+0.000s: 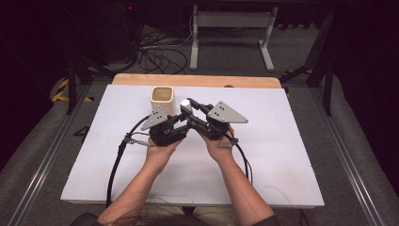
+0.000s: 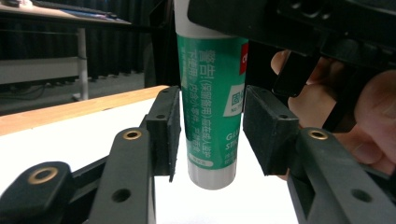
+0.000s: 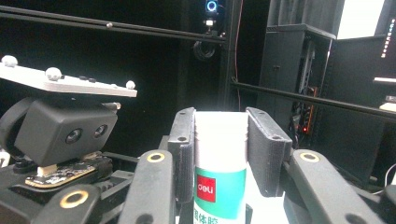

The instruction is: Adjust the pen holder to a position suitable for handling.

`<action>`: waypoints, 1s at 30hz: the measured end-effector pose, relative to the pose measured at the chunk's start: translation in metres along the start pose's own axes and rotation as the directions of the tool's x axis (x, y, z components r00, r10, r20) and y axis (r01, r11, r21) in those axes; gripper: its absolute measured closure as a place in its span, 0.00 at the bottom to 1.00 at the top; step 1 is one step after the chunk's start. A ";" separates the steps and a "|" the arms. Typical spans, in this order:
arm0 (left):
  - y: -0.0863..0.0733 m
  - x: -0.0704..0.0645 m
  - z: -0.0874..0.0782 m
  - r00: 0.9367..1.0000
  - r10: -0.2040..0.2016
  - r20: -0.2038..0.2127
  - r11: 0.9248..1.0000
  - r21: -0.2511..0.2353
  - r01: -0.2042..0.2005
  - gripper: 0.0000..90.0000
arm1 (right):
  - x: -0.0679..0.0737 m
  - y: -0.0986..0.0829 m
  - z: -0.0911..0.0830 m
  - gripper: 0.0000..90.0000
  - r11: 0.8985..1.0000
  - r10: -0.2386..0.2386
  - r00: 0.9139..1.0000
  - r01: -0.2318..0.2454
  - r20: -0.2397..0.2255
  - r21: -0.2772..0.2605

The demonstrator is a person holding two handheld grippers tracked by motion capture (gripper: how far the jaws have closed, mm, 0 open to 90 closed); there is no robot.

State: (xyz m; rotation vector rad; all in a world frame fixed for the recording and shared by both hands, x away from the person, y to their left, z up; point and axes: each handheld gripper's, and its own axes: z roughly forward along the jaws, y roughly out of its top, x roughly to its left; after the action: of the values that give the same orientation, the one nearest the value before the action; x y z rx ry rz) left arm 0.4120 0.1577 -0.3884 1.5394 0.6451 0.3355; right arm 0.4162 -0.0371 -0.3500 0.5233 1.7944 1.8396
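White tabletop (image 1: 263, 155) and, just left of the raised glue stick (image 1: 186, 104), a cream square cup (image 1: 162, 100); right gripper (image 3: 220, 154) clamps the stick's white cap end, left gripper (image 2: 212, 135) brackets its green body, jaws parted, not touching it

Obstacles cluster at mid-counter (image 1: 282, 165): the beige cup (image 1: 162, 100) stands just behind the left gripper (image 1: 173, 123), and the right gripper (image 1: 190, 112) crowds in beside it, holding the glue stick (image 2: 210, 102) upright above the surface. Broad open counter lies to the left, right and near sides.
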 end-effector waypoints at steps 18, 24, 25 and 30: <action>0.001 0.004 0.001 0.992 -0.108 0.060 0.994 -0.008 0.109 0.70 | 0.001 0.001 -0.003 0.73 1.000 -0.005 1.000 0.006 0.010 -0.021; 0.000 0.004 0.002 0.992 -0.109 0.061 0.994 -0.009 0.110 0.70 | 0.001 0.001 -0.003 0.73 1.000 -0.005 1.000 0.005 0.012 -0.024; 0.000 0.004 0.002 0.992 -0.108 0.060 0.994 -0.006 0.109 0.70 | 0.001 0.001 -0.004 0.73 1.000 -0.005 1.000 0.005 0.012 -0.025; 0.000 0.004 0.002 0.993 -0.100 0.059 0.995 -0.008 0.101 0.71 | 0.001 0.001 -0.004 0.73 1.000 -0.003 1.000 0.003 0.013 -0.024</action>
State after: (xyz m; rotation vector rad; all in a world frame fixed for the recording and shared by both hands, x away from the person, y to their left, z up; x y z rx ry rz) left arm 0.4162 0.1582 -0.3895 1.4949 0.6715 0.2169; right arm 0.4127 -0.0393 -0.3495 0.5222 1.7613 1.8495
